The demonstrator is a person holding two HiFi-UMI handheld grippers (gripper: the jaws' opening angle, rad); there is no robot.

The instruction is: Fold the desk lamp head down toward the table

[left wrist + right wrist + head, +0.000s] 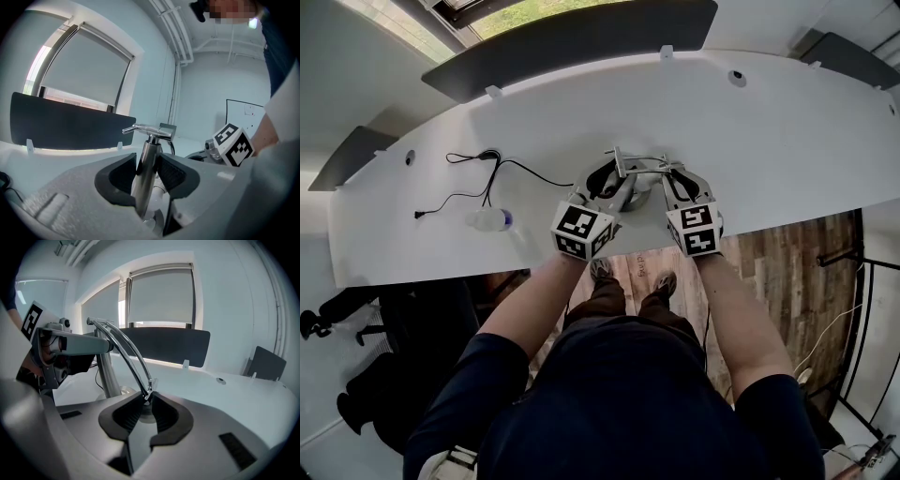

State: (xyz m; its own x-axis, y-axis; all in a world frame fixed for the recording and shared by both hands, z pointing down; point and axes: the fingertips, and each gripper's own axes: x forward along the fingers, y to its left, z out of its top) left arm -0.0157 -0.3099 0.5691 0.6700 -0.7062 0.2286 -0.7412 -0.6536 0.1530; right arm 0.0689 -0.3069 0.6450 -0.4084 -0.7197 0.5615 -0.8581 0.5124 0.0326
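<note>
The left gripper view alone shows the left gripper (146, 174) pinching the slim chrome desk lamp (151, 140) by its upright pole. Only the right gripper view shows the right gripper (146, 405) clamped on the lower end of the lamp's curved arm. That arm arches from the pole top down to the jaws. The head view places the lamp near the front edge of the long white table (787, 141).

Black cable (478, 173) strewn on white surface (787, 141); plastic bottle (490, 219) lying beside it; dark divider panel (581, 37) behind.
</note>
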